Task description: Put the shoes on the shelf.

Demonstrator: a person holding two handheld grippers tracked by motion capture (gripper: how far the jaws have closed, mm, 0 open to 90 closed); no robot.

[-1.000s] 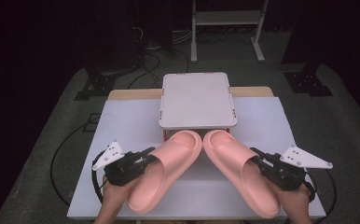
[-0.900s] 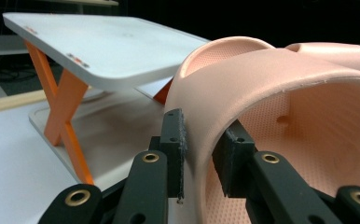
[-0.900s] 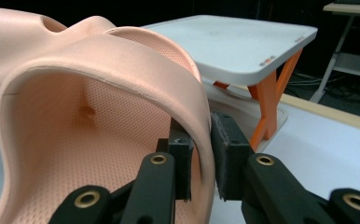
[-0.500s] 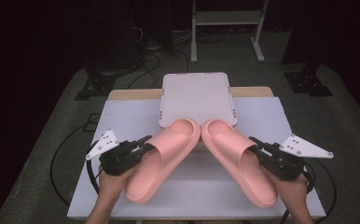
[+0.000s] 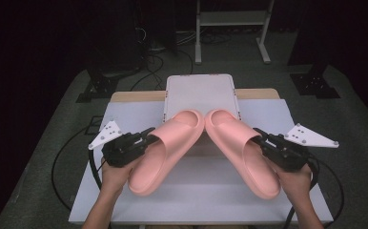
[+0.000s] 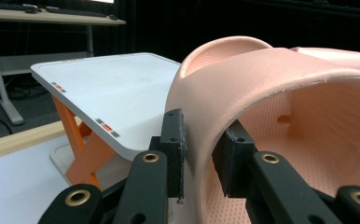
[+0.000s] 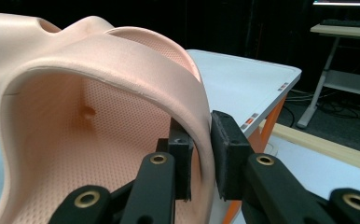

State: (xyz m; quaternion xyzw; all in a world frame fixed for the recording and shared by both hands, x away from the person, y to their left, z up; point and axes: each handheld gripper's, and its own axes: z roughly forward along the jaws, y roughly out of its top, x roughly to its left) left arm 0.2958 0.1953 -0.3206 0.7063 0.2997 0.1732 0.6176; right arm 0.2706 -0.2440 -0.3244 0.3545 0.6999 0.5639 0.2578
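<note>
Nearest us, our left gripper (image 5: 144, 139) clamps the left slipper's (image 5: 165, 150) strap and our right gripper (image 5: 264, 140) clamps the right slipper's (image 5: 241, 150) (both raised above the table (image 5: 125, 119)); their toes meet over the white stand (image 5: 199, 90) beyond.

Near edge of the white table (image 5: 125, 210) and both forearms, cut off below.

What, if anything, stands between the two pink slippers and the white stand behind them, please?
Nothing visible does. The left slipper and right slipper, each gripped by the strap in the left tongs and right tongs, already have toes at the white stand, whose top is bare.
</note>
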